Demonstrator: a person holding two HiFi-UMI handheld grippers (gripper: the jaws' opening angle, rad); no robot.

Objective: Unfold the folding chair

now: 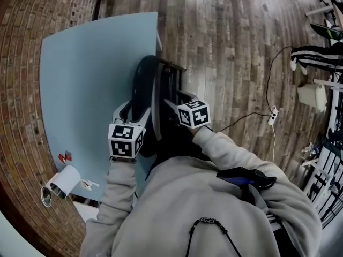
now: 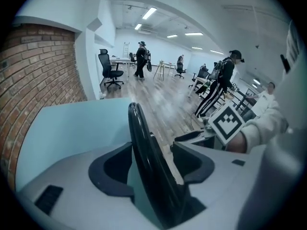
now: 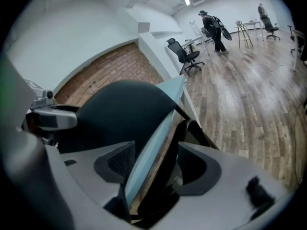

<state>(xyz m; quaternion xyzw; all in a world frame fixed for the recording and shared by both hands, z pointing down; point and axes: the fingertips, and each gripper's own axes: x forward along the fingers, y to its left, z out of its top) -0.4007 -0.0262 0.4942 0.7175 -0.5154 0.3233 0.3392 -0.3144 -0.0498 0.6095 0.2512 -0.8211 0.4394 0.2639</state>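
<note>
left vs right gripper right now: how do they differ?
The left gripper straddles only the chair's thin black rim. The right gripper straddles the light blue panel edge plus a black frame bar. In the head view the left gripper sits over the panel, the right gripper past its edge, over the chair. Shared: both have open jaws, clamping nothing.

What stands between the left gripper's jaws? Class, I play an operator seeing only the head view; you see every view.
Observer: The left gripper view shows the black rim of the folded chair between the open jaws of the left gripper.
Operator: And the other one?
Observer: The right gripper is open too, astride the edge of the light-blue panel.
Operator: Anyone farther off?
Observer: Yes, a person near an office chair at the room's far end.
</note>
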